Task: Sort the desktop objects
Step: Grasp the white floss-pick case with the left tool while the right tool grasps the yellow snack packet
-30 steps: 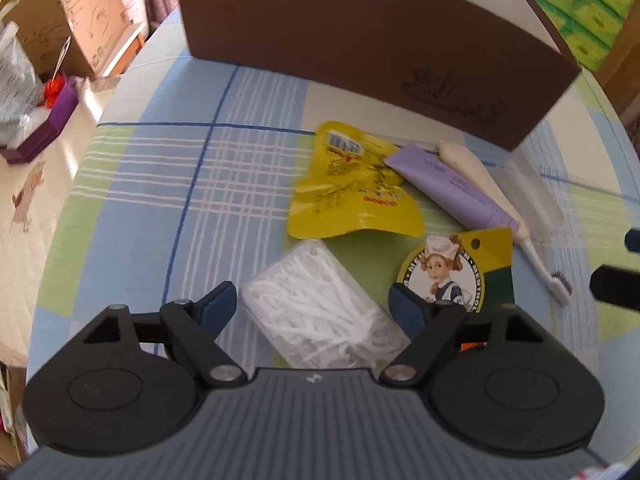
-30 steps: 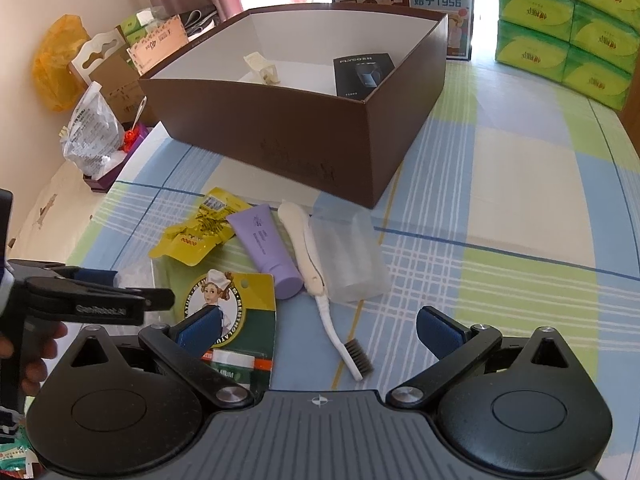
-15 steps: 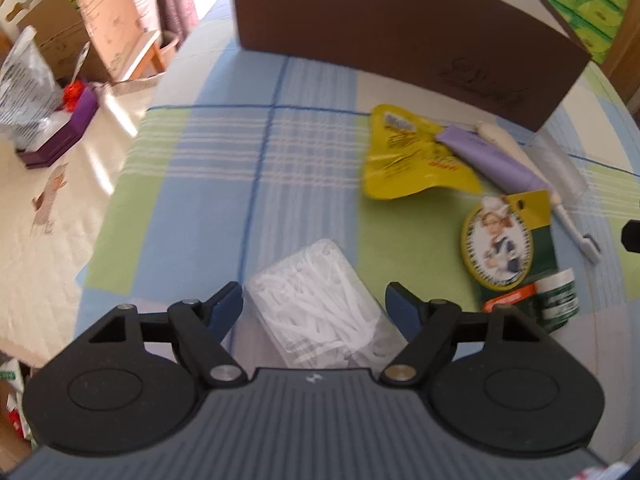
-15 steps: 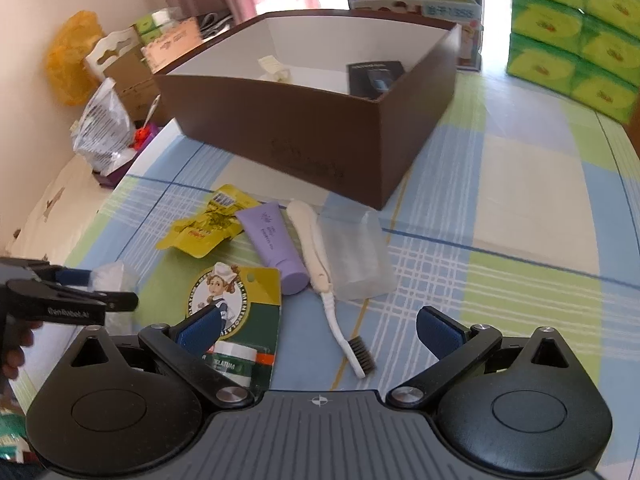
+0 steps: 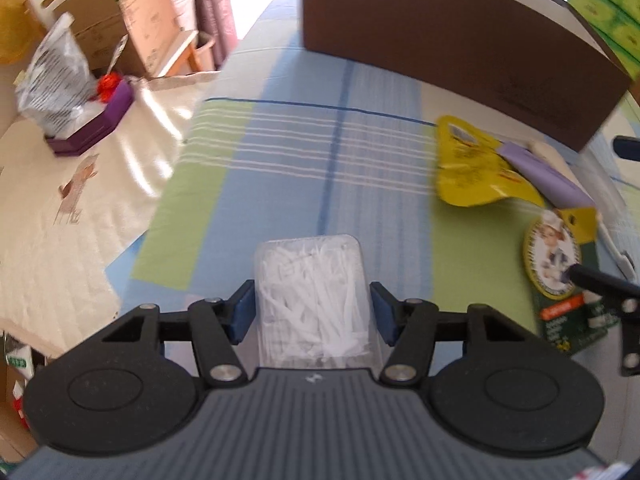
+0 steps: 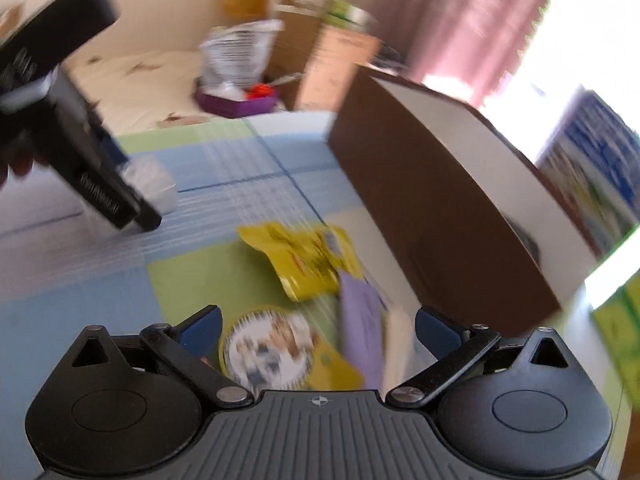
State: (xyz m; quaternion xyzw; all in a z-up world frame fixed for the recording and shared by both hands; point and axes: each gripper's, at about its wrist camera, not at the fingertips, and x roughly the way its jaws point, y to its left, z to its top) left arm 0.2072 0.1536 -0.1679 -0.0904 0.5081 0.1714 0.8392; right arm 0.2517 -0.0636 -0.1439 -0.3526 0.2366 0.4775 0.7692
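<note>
A clear box of white floss picks lies on the checked tablecloth between the fingers of my left gripper. The jaws are closing, and both blue pads touch the box's sides. My right gripper hangs low over a green-and-yellow card with a round picture and a purple tube. Its jaws are closing slightly but stand wide and press on nothing. A yellow pouch and a cream toothbrush lie beside them. The brown box stands behind. The right view is blurred.
The table's left edge drops off to a cream cloth surface holding a purple box with a plastic bag. Cardboard boxes stand further back, and green packs sit behind the brown box. One finger of the right gripper enters at the left view's right edge.
The left jaws have narrowed onto the floss-pick box, which now lies straight between them. The right gripper has rolled and dropped toward the card and the tube.
</note>
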